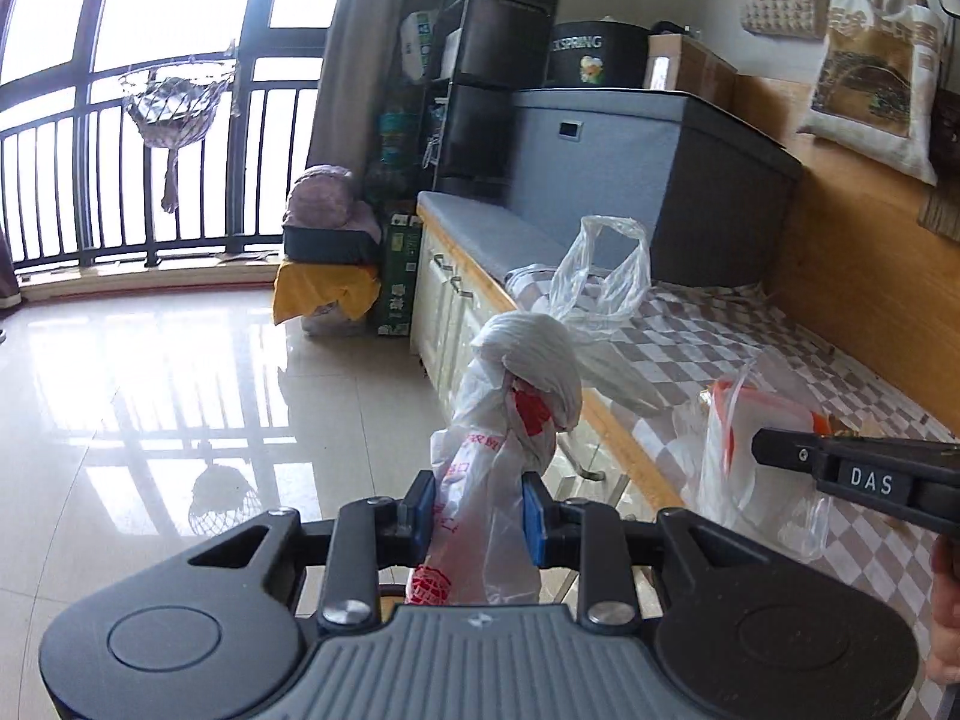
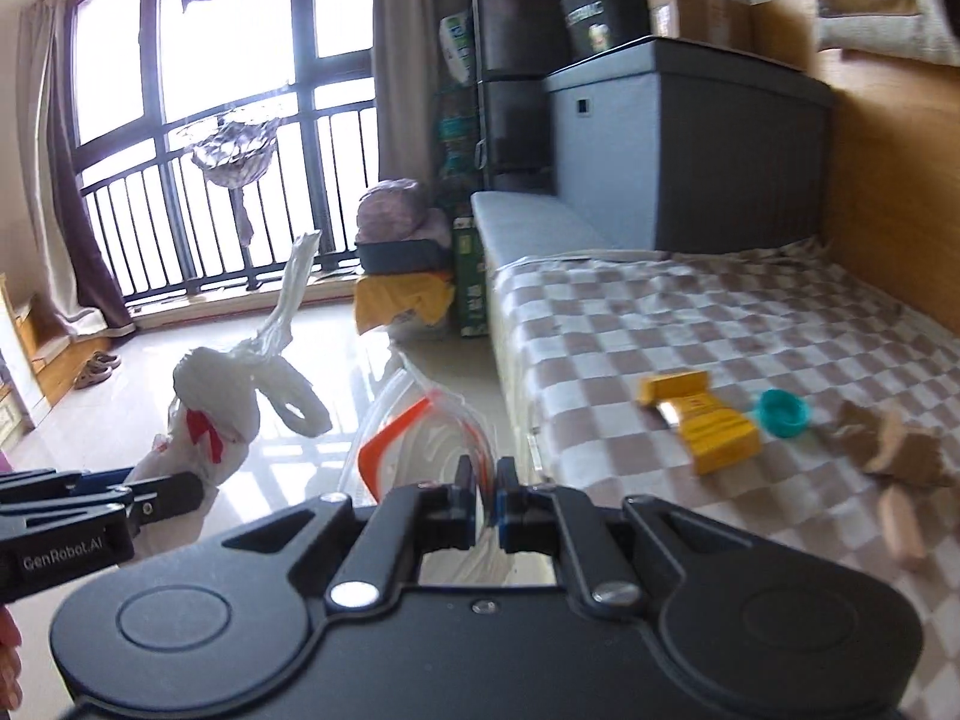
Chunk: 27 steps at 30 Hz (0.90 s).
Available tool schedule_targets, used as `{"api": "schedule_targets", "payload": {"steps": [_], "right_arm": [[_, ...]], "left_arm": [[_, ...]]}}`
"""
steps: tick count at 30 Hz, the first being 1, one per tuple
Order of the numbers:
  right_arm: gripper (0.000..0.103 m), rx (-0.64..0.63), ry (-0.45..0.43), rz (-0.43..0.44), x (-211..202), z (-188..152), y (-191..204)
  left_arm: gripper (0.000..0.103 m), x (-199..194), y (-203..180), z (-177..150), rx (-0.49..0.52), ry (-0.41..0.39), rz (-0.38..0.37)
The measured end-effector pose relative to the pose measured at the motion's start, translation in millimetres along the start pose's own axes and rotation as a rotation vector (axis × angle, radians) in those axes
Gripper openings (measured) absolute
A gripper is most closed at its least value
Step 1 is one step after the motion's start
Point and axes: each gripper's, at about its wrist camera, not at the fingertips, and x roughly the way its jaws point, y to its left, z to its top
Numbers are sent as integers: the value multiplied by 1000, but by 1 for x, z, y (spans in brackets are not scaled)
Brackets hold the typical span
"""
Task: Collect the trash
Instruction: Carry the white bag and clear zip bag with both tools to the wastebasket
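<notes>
My left gripper (image 1: pixel 478 516) is shut on a knotted white plastic bag with red print (image 1: pixel 510 408), held up beside the checkered bench; the bag also shows in the right wrist view (image 2: pixel 210 420). My right gripper (image 2: pixel 487 495) is shut on the rim of a clear plastic bag with orange print (image 2: pixel 420 450), which also shows in the left wrist view (image 1: pixel 744 450). On the checkered cloth (image 2: pixel 690 312) lie a yellow wrapper (image 2: pixel 702 420), a teal bottle cap (image 2: pixel 783 413) and brown torn scraps (image 2: pixel 894 450).
A grey storage box (image 1: pixel 648 174) stands at the far end of the bench, with a dark shelf unit (image 1: pixel 486 60) behind it. Piled bundles (image 1: pixel 330 252) sit on the glossy floor (image 1: pixel 150 408) by the balcony railing. Tote bags (image 1: pixel 876 72) hang on the wall.
</notes>
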Motion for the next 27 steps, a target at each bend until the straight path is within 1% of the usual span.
{"api": "schedule_targets", "payload": {"steps": [4,7,9,14,20,24,27], "right_arm": [[6,-8,35,32,31,-8,27],[6,-5,73,44,58,-18,43],[6,-5,97,44,74,-26,49],[6,23,164,75,119,-49,57],[6,34,253,90,165,-83,64],[6,31,307,106,186,-104,68],[6,27,353,118,201,-116,70]], "left_arm": [[31,15,25,-9,-46,16,38],[31,34,44,-18,-98,36,44],[31,48,52,-24,-113,57,54],[31,85,70,-48,-155,111,74],[31,120,97,-87,-228,222,104],[31,139,107,-98,-271,273,108],[31,151,106,-104,-302,307,86]]}}
